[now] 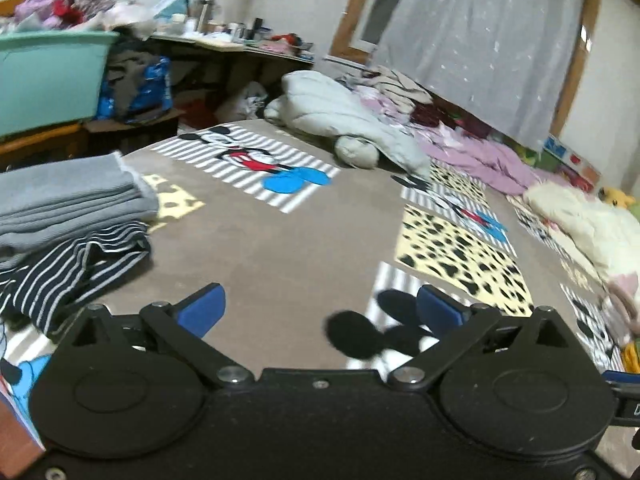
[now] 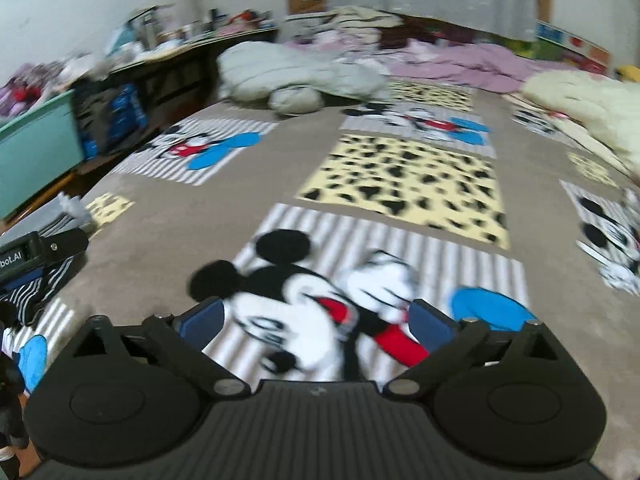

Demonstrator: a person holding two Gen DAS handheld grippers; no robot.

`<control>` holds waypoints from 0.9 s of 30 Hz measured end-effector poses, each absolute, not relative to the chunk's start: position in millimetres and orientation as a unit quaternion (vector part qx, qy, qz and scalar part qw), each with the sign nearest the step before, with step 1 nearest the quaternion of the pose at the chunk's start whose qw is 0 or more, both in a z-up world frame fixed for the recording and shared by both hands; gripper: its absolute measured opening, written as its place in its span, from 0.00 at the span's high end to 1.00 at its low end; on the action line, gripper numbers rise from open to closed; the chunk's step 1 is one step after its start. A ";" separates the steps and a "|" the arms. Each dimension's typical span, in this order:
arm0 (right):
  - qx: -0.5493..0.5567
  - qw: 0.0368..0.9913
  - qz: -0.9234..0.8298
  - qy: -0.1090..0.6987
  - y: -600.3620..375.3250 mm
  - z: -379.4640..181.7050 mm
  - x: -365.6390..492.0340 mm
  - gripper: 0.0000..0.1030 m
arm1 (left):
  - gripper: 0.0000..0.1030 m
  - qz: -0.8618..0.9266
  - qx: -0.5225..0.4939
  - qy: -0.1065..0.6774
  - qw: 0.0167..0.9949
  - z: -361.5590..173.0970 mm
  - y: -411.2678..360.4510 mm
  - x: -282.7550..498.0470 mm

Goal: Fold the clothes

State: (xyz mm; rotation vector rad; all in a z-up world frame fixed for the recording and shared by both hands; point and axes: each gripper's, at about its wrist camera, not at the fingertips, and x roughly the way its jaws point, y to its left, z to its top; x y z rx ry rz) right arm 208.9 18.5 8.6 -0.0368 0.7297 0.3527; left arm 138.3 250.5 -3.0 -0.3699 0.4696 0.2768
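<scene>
While both tools hover above the bed (image 1: 280,248), neither holds any cloth; left gripper (image 1: 320,312) has its blue fingers (image 1: 204,308) spread wide over the brown cartoon-mouse blanket (image 1: 260,168); right gripper (image 2: 316,320) likewise spread wide, nothing between its blue pads (image 2: 200,320), a printed mouse face directly beneath it. Navy-and-white striped garment (image 1: 72,272) lies crumpled on the blanket at the left gripper's left, apart from its fingers; grey folded stack (image 1: 68,200) sits just behind the striped piece, touching it. Right wrist view shows the striped garment (image 2: 36,284) at far left, partly hidden by the other tool's body. Pale grey padded jacket (image 1: 344,120) lies heaped at the far end of the bed; lilac bedding (image 1: 480,156) beside it; cream fleece item (image 1: 580,216) at the right edge. Teal bin (image 1: 48,80) stands off the bed, left; background blurred.
</scene>
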 end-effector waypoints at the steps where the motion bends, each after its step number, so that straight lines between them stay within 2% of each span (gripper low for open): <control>1: -0.015 0.920 0.165 0.355 9.9 8.8 204.8 0.02 | 0.00 0.131 -0.181 0.230 0.947 -1.8 240.5 135.9; 15: 0.002 0.937 0.068 0.342 -101.0 8.4 136.7 0.00 | 0.00 0.018 -0.082 0.271 0.959 13.4 89.6 91.8; 21: 0.025 0.939 0.030 0.343 -146.4 2.5 102.9 0.00 | 0.00 0.014 -0.007 0.274 0.961 16.8 43.1 72.1; 27: 0.035 0.942 0.004 0.333 -167.5 6.3 75.2 0.00 | 0.00 -0.005 0.015 0.282 0.959 22.2 17.9 55.1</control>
